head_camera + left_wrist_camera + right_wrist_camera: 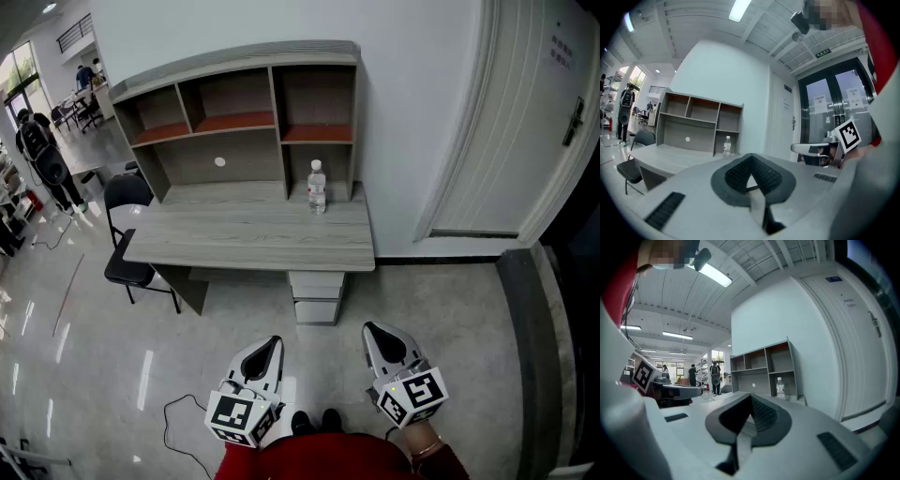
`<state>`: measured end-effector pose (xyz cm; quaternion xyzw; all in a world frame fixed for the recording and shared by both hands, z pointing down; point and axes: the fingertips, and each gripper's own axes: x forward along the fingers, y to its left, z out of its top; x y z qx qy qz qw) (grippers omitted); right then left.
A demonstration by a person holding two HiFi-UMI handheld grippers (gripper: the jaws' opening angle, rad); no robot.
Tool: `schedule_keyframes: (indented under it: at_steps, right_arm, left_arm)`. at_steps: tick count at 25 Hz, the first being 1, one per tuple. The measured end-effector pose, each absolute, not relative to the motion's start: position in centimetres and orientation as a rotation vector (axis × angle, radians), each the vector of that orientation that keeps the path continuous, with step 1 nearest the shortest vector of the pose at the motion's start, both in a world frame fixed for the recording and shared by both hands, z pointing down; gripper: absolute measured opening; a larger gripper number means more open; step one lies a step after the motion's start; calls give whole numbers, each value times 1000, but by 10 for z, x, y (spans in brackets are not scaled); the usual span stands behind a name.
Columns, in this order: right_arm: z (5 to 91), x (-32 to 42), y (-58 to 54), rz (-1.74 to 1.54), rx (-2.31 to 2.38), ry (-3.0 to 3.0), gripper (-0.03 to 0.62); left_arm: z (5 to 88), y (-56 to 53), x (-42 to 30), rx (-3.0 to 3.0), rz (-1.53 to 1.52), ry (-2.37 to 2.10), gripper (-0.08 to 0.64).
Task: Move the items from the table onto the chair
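Observation:
A clear water bottle [317,187] with a white cap stands upright at the back right of the grey wooden desk [248,239]; it also shows in the left gripper view as the bottle [726,146] and in the right gripper view as the bottle [780,388]. A black chair [127,234] stands at the desk's left end. My left gripper [271,343] and right gripper [373,330] are both low over the floor, well short of the desk, each shut with nothing between the jaws.
A shelf unit [239,112] with open compartments sits on the desk's back. A small drawer cabinet [317,298] stands under the desk. A white door [525,122] is at the right. A black cable [178,412] lies on the floor. People stand far left [42,155].

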<state>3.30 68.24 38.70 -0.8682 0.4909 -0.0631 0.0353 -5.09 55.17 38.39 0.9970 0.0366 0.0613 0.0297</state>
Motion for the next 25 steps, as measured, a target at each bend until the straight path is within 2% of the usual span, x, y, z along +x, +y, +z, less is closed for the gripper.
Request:
schedule_keyframes:
  at_steps: [17,25]
  right_arm:
    - [396,30,689,-219,-2669,1513,11]
    - [411,56,678,-303,-2685,1562,12]
  left_arm:
    - [388,558,-52,3066,198,112,8]
    - [392,552,-40,3056,214,68,8]
